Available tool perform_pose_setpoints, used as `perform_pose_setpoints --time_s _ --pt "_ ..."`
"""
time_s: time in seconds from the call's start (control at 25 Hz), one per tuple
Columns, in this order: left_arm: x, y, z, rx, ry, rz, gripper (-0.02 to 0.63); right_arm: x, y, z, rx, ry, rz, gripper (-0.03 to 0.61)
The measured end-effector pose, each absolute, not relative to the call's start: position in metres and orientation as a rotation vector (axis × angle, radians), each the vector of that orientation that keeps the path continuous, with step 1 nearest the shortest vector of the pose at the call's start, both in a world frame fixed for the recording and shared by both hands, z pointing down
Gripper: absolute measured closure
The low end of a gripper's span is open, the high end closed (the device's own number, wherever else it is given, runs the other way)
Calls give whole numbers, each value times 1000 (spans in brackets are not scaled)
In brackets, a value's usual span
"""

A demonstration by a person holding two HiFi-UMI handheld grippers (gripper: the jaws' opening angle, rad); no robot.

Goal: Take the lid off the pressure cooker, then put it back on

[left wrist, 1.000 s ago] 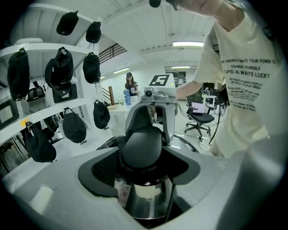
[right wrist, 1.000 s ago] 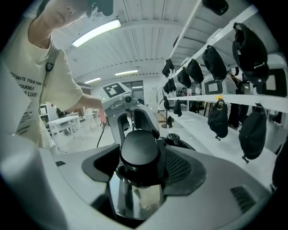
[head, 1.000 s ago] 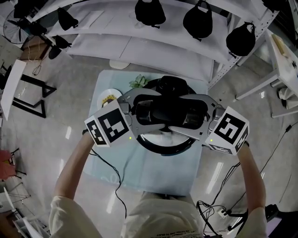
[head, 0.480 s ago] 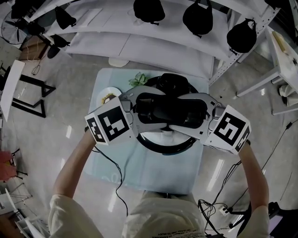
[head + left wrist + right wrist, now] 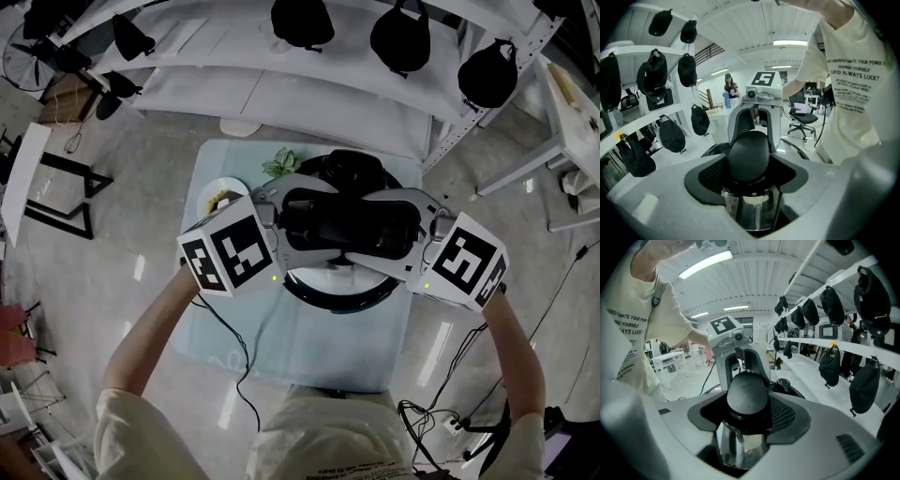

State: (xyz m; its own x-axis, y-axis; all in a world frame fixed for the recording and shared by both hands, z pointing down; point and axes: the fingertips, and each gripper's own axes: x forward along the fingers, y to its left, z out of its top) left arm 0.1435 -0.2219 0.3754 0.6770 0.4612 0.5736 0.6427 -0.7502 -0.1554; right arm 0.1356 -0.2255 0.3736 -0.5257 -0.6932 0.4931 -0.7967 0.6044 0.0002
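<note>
Left gripper (image 5: 749, 165) clamps the pressure cooker's (image 5: 328, 298) left handle (image 5: 749, 154). Right gripper's (image 5: 747, 414) jaws, just closing, pinch the right handle (image 5: 747, 397) between them, presumably to twist it open.

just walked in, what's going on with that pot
A person stands over a pressure cooker on a small table, with a hand-held gripper in each hand. The left gripper and right gripper come in from opposite sides, and both clamp the black lid handle. The right one's jaws have just been closing onto it. Whether the steel lid has lifted off the cooker yet isn't plain.
</note>
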Motion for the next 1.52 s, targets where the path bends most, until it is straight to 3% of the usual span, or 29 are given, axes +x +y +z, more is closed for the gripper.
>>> perform_pose_setpoints --time_s 1.52 --pt "135 -210 333 -2437 -878 -707 327 126 -216 329 1204 -2412 195 306"
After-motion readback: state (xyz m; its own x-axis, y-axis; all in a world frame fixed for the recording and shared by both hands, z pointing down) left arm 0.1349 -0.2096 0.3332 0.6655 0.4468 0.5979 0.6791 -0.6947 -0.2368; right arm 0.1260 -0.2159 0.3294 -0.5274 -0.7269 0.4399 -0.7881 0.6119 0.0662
